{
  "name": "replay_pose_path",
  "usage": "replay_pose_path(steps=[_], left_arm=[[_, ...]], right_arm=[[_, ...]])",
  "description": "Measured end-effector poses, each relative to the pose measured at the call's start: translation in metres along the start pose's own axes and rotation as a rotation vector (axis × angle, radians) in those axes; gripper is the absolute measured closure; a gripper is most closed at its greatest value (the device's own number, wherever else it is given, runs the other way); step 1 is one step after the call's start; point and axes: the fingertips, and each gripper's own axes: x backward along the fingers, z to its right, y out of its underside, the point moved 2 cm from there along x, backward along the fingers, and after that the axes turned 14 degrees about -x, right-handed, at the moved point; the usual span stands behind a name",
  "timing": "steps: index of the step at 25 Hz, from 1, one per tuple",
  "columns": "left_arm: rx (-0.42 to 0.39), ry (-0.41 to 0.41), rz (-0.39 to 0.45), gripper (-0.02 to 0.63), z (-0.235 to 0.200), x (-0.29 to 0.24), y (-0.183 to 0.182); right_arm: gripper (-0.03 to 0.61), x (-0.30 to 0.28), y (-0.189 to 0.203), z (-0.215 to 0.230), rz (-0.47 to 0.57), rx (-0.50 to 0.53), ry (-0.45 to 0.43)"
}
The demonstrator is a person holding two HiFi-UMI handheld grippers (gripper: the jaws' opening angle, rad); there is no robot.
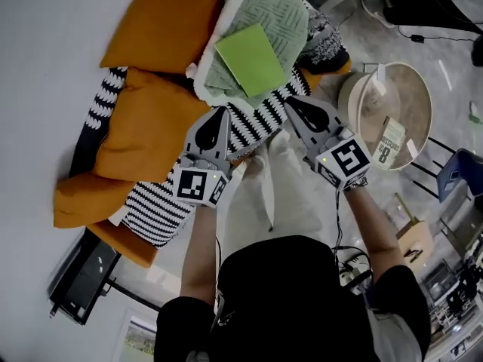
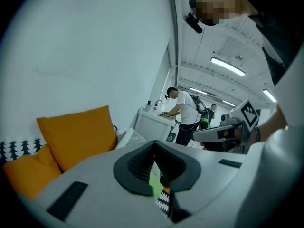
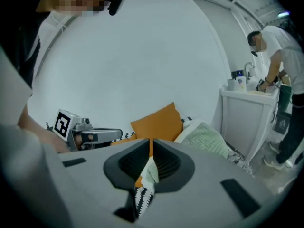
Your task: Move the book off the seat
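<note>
Patterned seat [image 1: 255, 127], green book [image 1: 250, 59] on blanket [image 1: 285, 13]

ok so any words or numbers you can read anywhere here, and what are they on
"8": on the paper label lying in the round wooden tray; the smaller print above the digit is too small to read.
On the green book: no print shows on its cover.
On the marker cubes of the left gripper and right gripper: black-and-white square patterns only, no words.
</note>
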Motion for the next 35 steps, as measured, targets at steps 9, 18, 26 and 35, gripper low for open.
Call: replay_pose_path(steps=[9,18,26,35], left_arm=[[0.02,0.013,-0.099,0.604,-0.022,-0.088,0.087],[-0.002,-0.049,-0.17,0.604,-0.051,-0.15,0.165],[-0.009,-0.104,-0.222,0.604,-0.077,-0.18,0.225],[-0.046,-0.182,-0.331,0.604,-0.094,-0.191,0.253]], right_arm=[[0.561,-0.038,0.07,0.092,-0.066,-0.111,0.086],[0.452,-0.083,0.133,0.152,-0.135,-0.147,0.076],[0.361,-0.119,0.189,0.189,-0.222,-0.171,0.031],[0.322,-0.133,0.21,0.221,-0.263,-0.223,0.0]])
